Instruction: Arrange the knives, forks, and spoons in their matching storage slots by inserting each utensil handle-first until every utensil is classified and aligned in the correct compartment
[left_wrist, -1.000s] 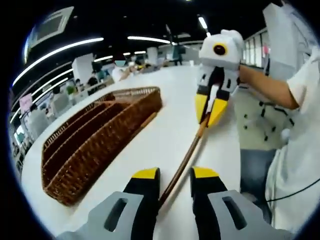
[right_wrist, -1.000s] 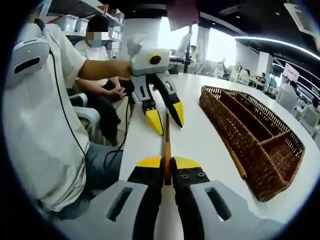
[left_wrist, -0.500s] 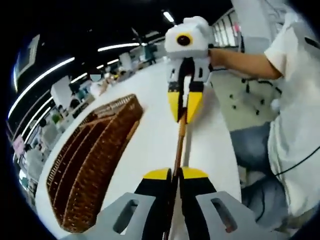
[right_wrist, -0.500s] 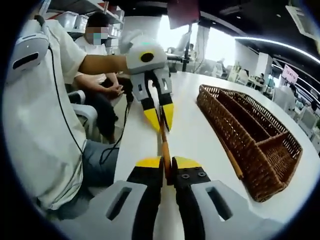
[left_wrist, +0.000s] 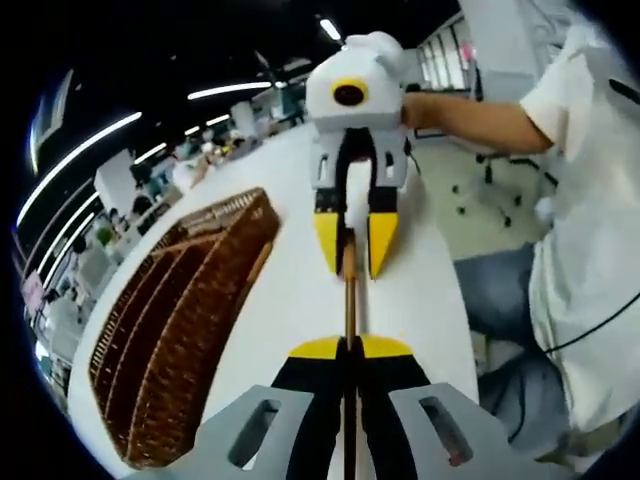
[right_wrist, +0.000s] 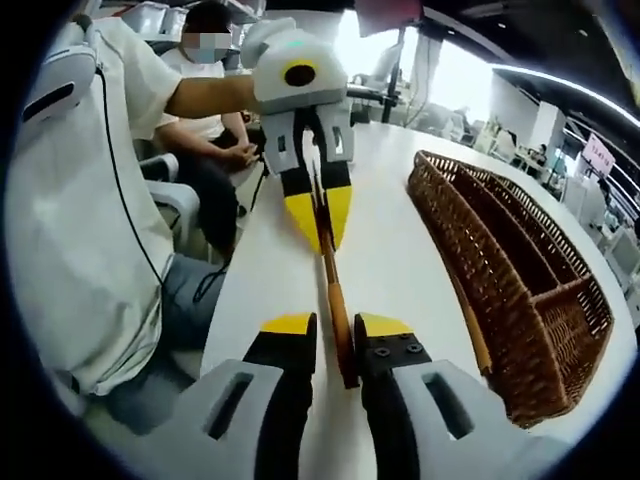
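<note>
White tabletop (left_wrist: 290, 300) is seen stretching away in both views, with an open-plan room, ceiling strip lights and seated people behind it. On it lies a brown wicker cutlery tray (left_wrist: 190, 310), divided lengthwise into narrow compartments; in the right gripper view the tray (right_wrist: 520, 290) is placed to the right of the jaws, and a wooden-handled utensil (right_wrist: 470, 320) is seen resting on the table along its near wall, touching or just beside it — which cannot be told.

A long slim utensil with a brown wooden handle (left_wrist: 349, 300) is held above the table between the two grippers. What kind of utensil it is cannot be made out, since its working end is hidden. In the left gripper view the left gripper (left_wrist: 350, 347) is closed tight on one end of the handle, the yellow-tipped jaws pressed against it. The right gripper (left_wrist: 350, 245) is seen facing it from above, its jaws parted on either side of the far end.

In the right gripper view the right gripper (right_wrist: 337, 325) has its jaws apart — the handle (right_wrist: 335, 300) lies loosely in the gap between them. Beyond, the left gripper (right_wrist: 318, 205) is clamped on the utensil. A person in a white shirt (right_wrist: 90, 220) is seen at the left.
</note>
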